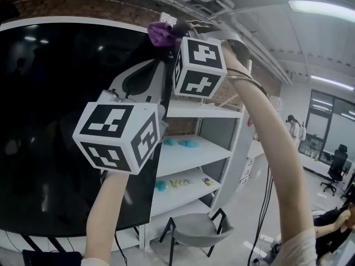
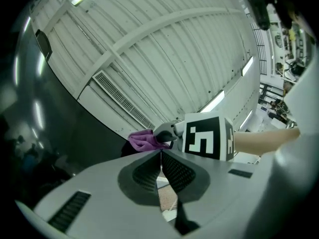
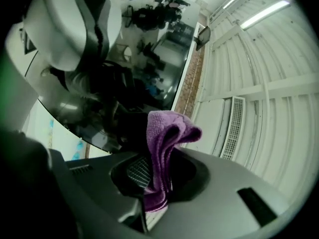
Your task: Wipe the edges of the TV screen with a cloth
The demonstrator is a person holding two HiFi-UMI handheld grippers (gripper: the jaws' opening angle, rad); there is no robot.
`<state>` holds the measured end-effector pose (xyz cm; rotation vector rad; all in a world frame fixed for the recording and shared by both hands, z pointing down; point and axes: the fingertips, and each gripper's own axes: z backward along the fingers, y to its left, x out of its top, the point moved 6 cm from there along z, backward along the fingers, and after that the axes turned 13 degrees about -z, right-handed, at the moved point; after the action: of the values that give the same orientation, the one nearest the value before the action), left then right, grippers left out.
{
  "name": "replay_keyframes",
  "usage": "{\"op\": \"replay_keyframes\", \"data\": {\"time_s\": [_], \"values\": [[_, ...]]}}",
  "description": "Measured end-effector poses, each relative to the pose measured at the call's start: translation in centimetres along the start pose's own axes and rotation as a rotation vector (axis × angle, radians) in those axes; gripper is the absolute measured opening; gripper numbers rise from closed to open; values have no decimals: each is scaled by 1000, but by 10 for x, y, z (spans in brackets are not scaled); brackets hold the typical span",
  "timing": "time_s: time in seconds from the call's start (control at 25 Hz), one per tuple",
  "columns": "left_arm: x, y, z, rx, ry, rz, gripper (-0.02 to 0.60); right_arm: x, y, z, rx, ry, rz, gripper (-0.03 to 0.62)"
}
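The big black TV screen [image 1: 50, 126] fills the left of the head view. My right gripper [image 1: 173, 31] is raised to the screen's top right corner and is shut on a purple cloth [image 1: 161, 34]. In the right gripper view the folded cloth [image 3: 167, 138] stands up out of the jaws of the right gripper [image 3: 157, 183], right against the dark screen edge [image 3: 124, 88]. My left gripper [image 1: 147, 71] points upward just below it, in front of the screen's right edge. Its jaws are shut on nothing, and in its view the left gripper [image 2: 161, 158] looks up at the cloth [image 2: 142, 140].
A white shelving unit [image 1: 194, 148] with small blue items stands right of the TV. A grey chair [image 1: 194, 229] sits below it. One person sits at the lower right [image 1: 333, 226] and another stands farther back [image 1: 294, 127]. A white ribbed ceiling [image 2: 164, 44] is overhead.
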<state>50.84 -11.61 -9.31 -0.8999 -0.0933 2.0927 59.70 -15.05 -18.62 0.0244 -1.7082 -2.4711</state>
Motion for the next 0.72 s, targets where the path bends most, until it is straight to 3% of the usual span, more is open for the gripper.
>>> {"op": "replay_keyframes", "data": {"time_s": [0.24, 0.52, 0.72], "values": [[-23, -45, -39, -18, -9, 1, 21, -56, 15, -1, 4, -89, -196, 49], [-19, -70, -50, 67, 24, -52, 20, -72, 24, 8, 4, -267, -348, 49], [-29, -70, -43, 147, 99, -126, 20, -73, 31, 2, 6, -365, -444, 49]]}}
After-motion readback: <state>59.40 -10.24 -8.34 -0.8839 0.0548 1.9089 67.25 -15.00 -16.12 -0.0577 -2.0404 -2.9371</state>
